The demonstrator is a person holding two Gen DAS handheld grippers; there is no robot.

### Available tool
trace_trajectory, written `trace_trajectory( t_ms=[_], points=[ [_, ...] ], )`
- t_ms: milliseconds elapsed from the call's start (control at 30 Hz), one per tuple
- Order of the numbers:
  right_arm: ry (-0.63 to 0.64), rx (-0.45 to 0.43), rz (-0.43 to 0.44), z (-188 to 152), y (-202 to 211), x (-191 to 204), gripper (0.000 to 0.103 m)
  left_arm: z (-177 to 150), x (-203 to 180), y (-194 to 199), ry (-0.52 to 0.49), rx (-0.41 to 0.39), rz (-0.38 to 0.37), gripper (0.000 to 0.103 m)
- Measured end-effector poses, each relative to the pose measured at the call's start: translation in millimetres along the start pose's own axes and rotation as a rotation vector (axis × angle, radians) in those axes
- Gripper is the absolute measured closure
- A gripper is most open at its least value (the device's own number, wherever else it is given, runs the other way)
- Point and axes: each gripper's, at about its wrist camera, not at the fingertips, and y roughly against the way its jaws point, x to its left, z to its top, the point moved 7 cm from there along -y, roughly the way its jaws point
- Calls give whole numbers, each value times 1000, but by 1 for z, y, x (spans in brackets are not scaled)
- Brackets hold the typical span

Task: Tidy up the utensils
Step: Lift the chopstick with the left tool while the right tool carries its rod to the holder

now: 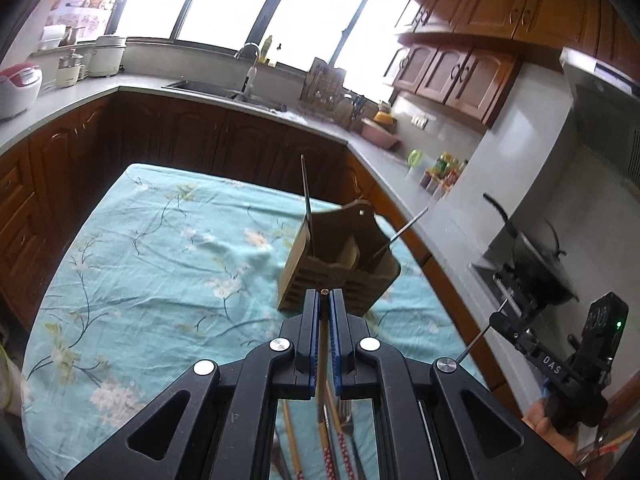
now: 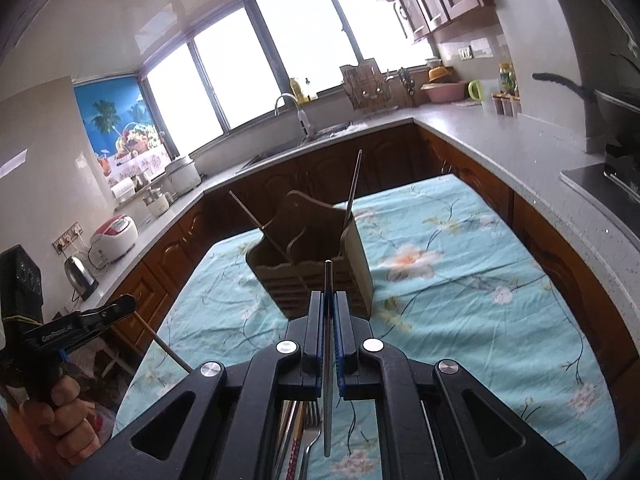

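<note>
showing a kitchen table covered by a teal floral cloth (image 1: pixel 160 248), with a wooden utensil holder (image 1: pixel 340 276) standing on it. two thin sticks rise from separate compartments of the holder: one dark and near upright (image 1: pixel 306 196), one metal and leaning outward (image 1: pixel 404 232). the left gripper (image 1: pixel 325 300) is clamped on a wooden chopstick (image 1: pixel 321 360), whose end shows just past the blue pads (image 1: pixel 335 340), in front of the holder. the right gripper (image 2: pixel 329 300) is clamped on a metal chopstick (image 2: pixel 328 360) whose tip points toward the holder's near wall. loose utensils (image 2: pixel 308 432), among them a fork and patterned chopsticks, lie on the cloth beneath the grippers. in the right wrist view, a hand (image 2: pixel 60 420) grasps the left gripper's handle.
</note>
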Motion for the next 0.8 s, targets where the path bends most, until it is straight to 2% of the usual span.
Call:
trace_trajectory(
  t_ms=[133, 500, 800],
  points=[
    [-6, -51, -4, 15, 2, -1, 99, 8, 5, 2, 24, -34, -18, 99],
    [-21, -183, -3, 65, 0, 0, 99, 45, 16, 5, 66, -189, -65, 99],
    [-26, -328, 8, 121, -4, 5, 99, 76, 25, -26, 84, -283, -84, 99]
  ],
)
